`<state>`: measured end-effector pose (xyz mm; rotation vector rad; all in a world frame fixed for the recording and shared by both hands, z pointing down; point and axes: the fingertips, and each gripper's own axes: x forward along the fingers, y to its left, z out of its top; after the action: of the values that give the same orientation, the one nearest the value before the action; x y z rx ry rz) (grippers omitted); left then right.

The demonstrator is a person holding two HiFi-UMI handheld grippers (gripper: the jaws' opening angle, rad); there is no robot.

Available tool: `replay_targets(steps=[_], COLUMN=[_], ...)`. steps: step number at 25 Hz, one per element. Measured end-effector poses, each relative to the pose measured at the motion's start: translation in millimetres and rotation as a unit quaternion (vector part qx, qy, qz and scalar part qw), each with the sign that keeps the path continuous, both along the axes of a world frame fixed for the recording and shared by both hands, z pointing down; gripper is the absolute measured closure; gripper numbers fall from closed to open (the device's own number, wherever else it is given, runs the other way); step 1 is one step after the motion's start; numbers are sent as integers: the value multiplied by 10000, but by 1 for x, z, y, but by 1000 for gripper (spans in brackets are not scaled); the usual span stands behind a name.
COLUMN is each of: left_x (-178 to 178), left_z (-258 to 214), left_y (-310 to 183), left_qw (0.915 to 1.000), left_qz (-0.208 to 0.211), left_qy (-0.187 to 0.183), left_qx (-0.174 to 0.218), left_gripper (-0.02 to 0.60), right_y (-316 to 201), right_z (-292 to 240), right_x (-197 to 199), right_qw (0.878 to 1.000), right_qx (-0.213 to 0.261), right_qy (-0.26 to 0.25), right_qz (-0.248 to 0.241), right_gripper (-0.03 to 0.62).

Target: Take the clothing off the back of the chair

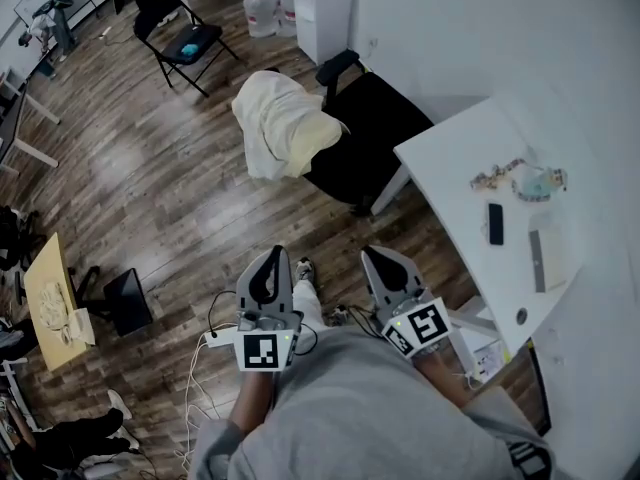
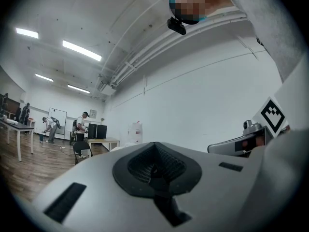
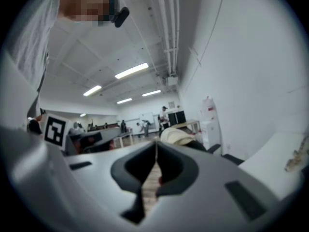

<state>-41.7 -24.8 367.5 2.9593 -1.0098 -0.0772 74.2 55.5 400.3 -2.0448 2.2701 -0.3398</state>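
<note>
- the cream garment (image 1: 285, 123) is hanging over the back of the black office chair (image 1: 385, 118), well ahead of both grippers and untouched.
- the left gripper (image 1: 272, 260) is holding its jaws pressed together with nothing between; the right gripper (image 1: 381, 260) is closed to a thin seam, also empty.
- risk: shut jaws are only going to shove the fabric, so they need opening first; a one-sided pull is likely snagging it on the armrest (image 1: 338, 66) or rolling the chair.
- the white table (image 1: 450, 158) is crowding the chair's right side, narrowing the right gripper's path.
- floor cables (image 1: 205, 338) are lying by the feet and could trip the person; the folding chair (image 1: 185, 40) is standing well beyond.
</note>
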Motion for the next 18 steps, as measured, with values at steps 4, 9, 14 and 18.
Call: replay_targets(steps=[4,9,14,18], left_x=[15,30,38,38], left_z=[1,-2,-1,-2], left_y=[-27,-62,-90,-116], left_qw=[9999,9997,9991,9987], left_qz=[107,224,404,503], left_qy=[-49,-52,-87,-49], left_qx=[-39,-14,-4,2], left_gripper=[546,546,546,546], right_y=[-21,-48,-69,-87], right_z=[0,-3,-1,-2], right_x=[15,30,36,33], right_qw=[9998,9991,9979,9970], right_qx=[-37,-76,-158,-162], right_qy=[-9,8,12,32], right_qz=[169,406,626,756], right_gripper=[560,560,560,560])
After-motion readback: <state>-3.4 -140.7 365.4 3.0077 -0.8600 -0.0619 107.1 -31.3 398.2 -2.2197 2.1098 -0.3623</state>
